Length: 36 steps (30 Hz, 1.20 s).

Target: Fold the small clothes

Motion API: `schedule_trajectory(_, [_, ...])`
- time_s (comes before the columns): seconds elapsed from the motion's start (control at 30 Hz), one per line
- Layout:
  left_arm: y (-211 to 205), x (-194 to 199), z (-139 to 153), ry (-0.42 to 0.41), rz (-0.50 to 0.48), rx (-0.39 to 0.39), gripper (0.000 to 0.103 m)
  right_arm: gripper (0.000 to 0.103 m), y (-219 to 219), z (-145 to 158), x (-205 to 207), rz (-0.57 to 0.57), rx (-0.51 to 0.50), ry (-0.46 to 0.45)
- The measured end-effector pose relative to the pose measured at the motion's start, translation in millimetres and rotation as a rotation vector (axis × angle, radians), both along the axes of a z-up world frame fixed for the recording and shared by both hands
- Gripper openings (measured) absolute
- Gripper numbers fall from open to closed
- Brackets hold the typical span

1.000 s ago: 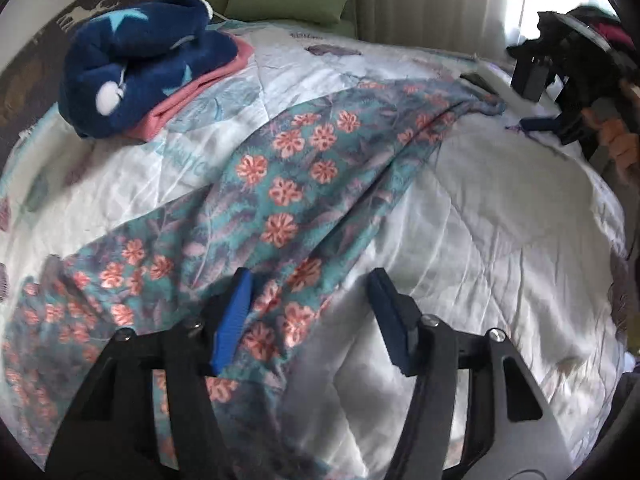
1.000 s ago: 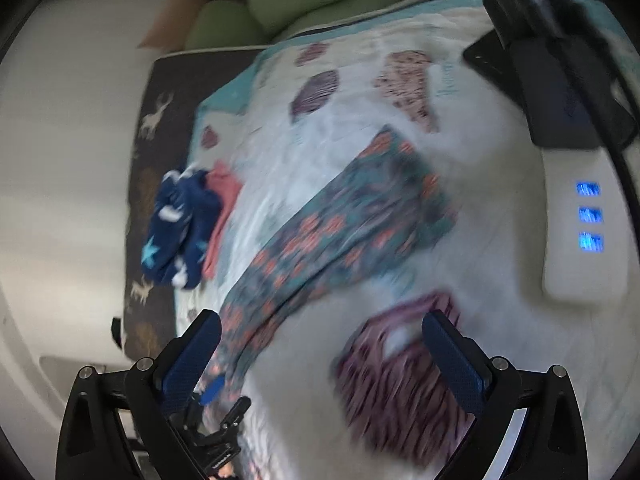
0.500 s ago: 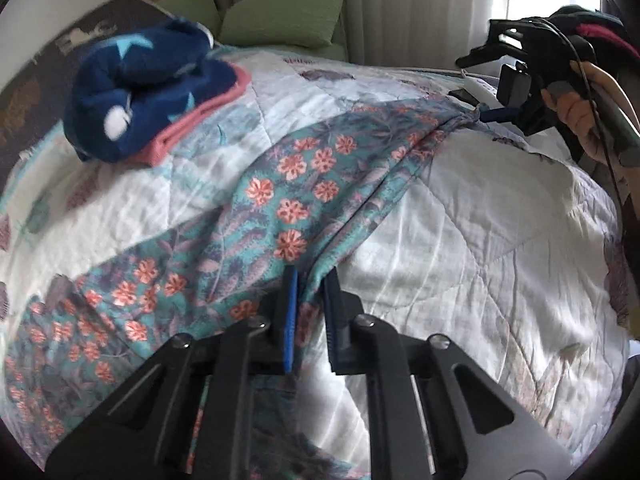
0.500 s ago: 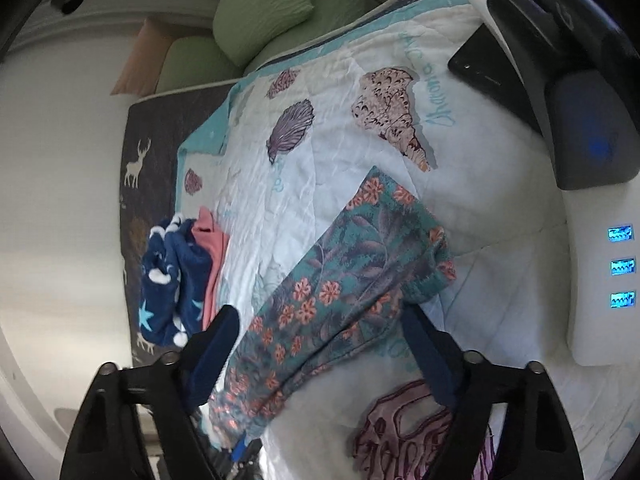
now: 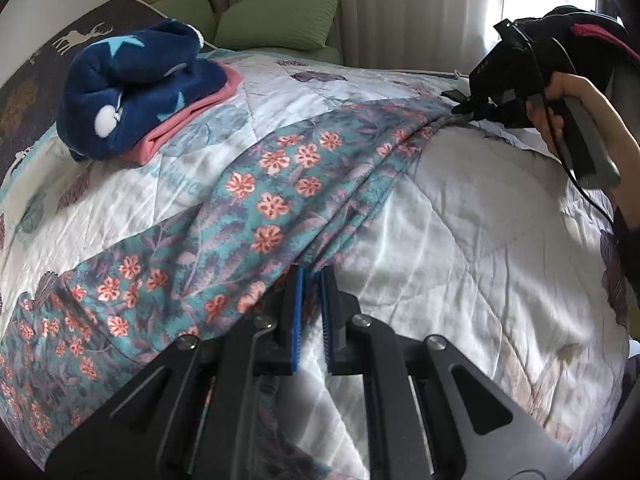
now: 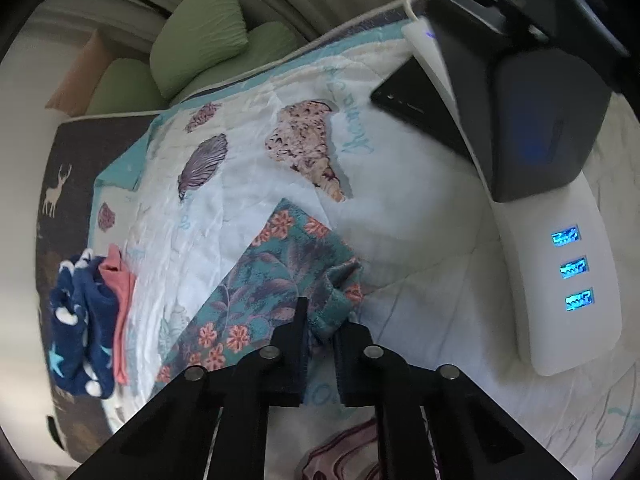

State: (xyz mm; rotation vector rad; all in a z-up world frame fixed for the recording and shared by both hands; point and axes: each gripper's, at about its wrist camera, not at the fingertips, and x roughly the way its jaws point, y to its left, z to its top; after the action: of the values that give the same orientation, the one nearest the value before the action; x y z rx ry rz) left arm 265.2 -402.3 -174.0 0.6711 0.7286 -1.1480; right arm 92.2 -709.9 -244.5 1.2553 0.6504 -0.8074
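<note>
You have the flowery cloth [image 5: 276,184] lying long across the bed [image 5: 460,248], from the lower left of the left view up to the upper right. Your left gripper [image 5: 310,280] is pinched shut on the near edge of the cloth, low in the middle of the picture. Your right gripper [image 6: 322,322] is pinched shut on the far corner, where the cloth bunches up a bit between the fingers. In the left view you can see that gripper [image 5: 476,106] at the upper right, right at the cloth's end.

I think you are about to make a fold. Hold both ends tight, so nothing slips. Lift both sides together and keep the cloth stretched, so it stays flat and has no wrinkles. Then bring the edge you hold over to meet the other edge and line them up neatly.

Keep away from the blue starry bundle [image 5: 132,80] in the upper left, and the white charger [image 6: 568,280] on the right of the right view.
</note>
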Motion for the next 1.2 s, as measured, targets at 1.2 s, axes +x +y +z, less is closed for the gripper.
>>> schedule_trajectory(1.2, [128,21,73,0.099,0.467,-0.346,0.004,0.004,330,361,239,0.95,-0.733,-0.428])
